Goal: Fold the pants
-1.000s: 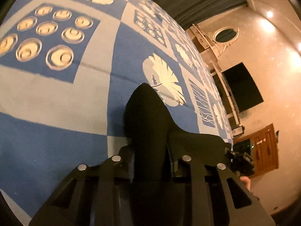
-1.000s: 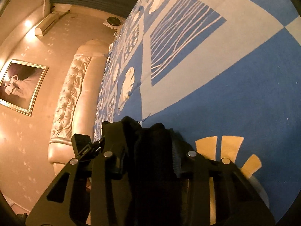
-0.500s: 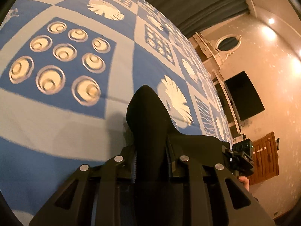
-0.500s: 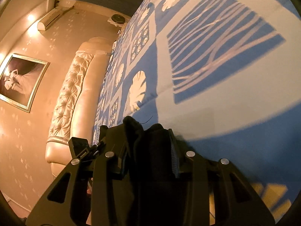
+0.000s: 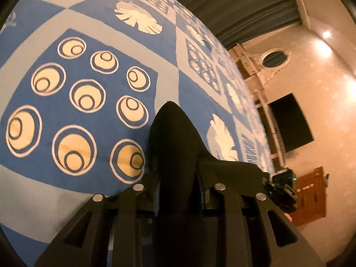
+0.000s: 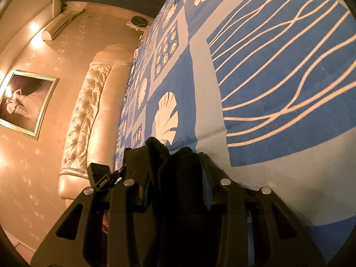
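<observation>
Black pants [image 5: 175, 155] are pinched in the left gripper [image 5: 178, 191] and the right gripper [image 6: 175, 178], whose jaws have just loosened a little, above the blue bedspread [image 5: 93, 120]. Only the left view shows a dark screen [image 5: 289, 122]. Only the right view shows a padded headboard [image 6: 89, 115] and framed picture [image 6: 24, 104].

left gripper [image 5: 178, 191]: matte black angular linkage frame | four round silver screw heads | ribbed inner pads || right gripper [image 6: 175, 184]: same black frame | four silver screws | bluish ribbed pad
</observation>
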Motion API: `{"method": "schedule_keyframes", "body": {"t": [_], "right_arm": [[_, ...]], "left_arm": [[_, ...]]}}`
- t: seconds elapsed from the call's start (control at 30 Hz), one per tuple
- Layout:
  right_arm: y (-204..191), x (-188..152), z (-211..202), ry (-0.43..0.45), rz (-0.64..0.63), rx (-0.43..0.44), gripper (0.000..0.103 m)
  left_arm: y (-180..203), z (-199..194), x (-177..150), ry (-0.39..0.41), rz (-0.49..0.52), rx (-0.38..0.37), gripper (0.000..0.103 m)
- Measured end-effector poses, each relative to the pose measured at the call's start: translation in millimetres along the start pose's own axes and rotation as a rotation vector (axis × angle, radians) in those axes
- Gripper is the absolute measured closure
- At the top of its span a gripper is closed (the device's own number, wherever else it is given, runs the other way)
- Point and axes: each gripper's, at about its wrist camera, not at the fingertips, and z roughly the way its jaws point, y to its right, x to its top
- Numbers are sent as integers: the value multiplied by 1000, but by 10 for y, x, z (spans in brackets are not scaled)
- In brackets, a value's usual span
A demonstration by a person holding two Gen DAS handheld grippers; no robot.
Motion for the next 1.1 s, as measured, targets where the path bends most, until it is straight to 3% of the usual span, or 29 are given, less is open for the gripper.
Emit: {"method": "schedule_keyframes", "body": {"t": [0.1,0.17,0.3,0.43,0.53,0.57,0.63,0.67,0.7,0.9,0.97,1.03,1.1], "right_arm": [[-17,-50,-89,-5,1,32,48],[-15,-156,-235,4,9,50,36],[-14,-468,-513,11,-6,31,30],[-39,-833,-619,-13,10,31,25],[-114,-1033,-579,-41,-15,-14,29],[-148,-1088,-547,-52,-42,-59,49],[-116,-1148,-518,-57,-43,-89,62],[-52,-1157,-542,-50,-20,-55,66],[-13,-1161,-560,-49,-10,-39,67],[114,-1199,-577,-44,-9,68,68],[88,-1213,-583,-51,-16,66,63],[65,-1216,-629,-45,-19,59,58],[68,-1257,-718,-30,-14,54,57]], "left_arm": [[-90,-132,-73,0,-50,-77,68],[-129,-309,-229,17,-65,-83,61],[-119,-613,-649,32,-45,-66,55],[-93,-833,-1079,47,-62,-94,41],[-8,-855,-1267,60,-73,-97,36],[43,-833,-1298,60,-61,-90,35],[141,-750,-1306,49,-12,-52,36],[191,-705,-1319,42,25,-13,42],[241,-647,-1346,35,64,18,54],[160,-608,-1368,63,53,-16,50],[151,-606,-1342,71,45,-45,43],[205,-592,-1339,81,74,-73,24],[324,-591,-1430,71,135,-38,16]]}}
